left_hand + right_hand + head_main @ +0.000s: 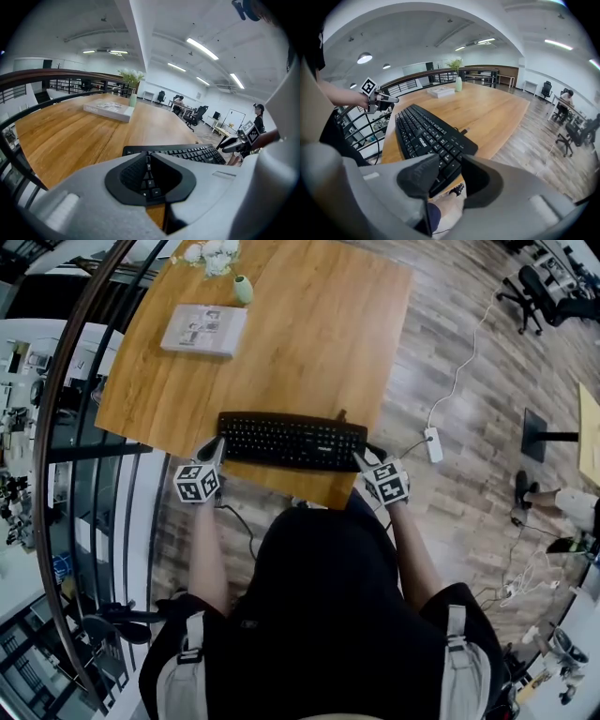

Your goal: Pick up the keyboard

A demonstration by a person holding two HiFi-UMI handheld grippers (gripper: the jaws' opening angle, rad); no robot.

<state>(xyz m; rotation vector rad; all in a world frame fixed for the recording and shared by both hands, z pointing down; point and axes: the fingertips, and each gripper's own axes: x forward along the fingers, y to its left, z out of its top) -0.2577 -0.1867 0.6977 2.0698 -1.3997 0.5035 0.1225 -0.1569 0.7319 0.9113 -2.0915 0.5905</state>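
A black keyboard [292, 441] lies along the near edge of the wooden table [319, 324]. My left gripper [218, 448] is at the keyboard's left end, its jaws shut with only a thin slit between them; keys show through that slit in the left gripper view [149, 154]. At the keyboard's right end is my right gripper [361, 460], its jaws open. In the right gripper view the keyboard's [426, 133] near right corner sits in the gap of that gripper [451, 164], and the pads do not press on it.
A white book [203, 330] and a small green vase [243, 289] with white flowers stand at the table's far left. A curved railing [56, 474] runs along the left. A power strip [433, 443] with its cable lies on the floor at right.
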